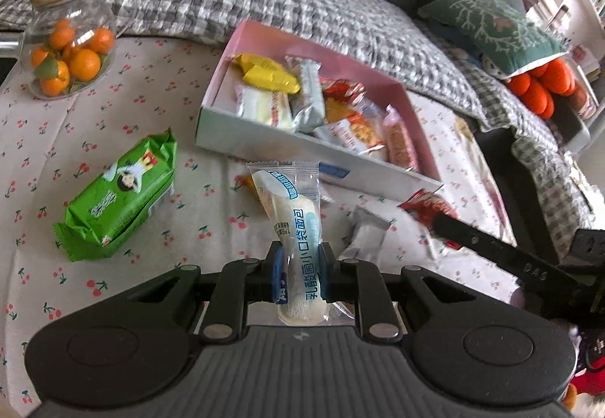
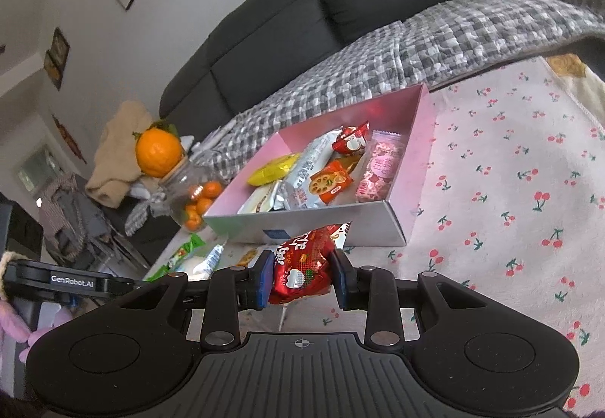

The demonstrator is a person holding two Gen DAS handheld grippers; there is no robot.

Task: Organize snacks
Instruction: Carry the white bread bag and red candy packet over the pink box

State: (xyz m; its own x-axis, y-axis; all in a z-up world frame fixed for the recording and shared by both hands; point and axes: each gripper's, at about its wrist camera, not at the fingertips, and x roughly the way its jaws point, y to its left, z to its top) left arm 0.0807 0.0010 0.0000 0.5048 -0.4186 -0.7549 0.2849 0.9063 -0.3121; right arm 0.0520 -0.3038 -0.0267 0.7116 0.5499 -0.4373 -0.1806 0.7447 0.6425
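"GenRobot.AI" on left gripper (image 2: 72,280); "乳酸菌小口袋面包" on bread packet (image 1: 297,229).

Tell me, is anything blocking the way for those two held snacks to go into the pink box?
Nothing visible does. The left gripper holds a clear-wrapped bread and the right gripper a red snack packet, both just short of the pink box. Its top is open; only its low near wall lies between, and there is bare floor at the far end.

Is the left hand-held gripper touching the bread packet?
Touching. In the left wrist view, the left hand-held gripper has both blue pads pressed against the bread packet, pinching it.
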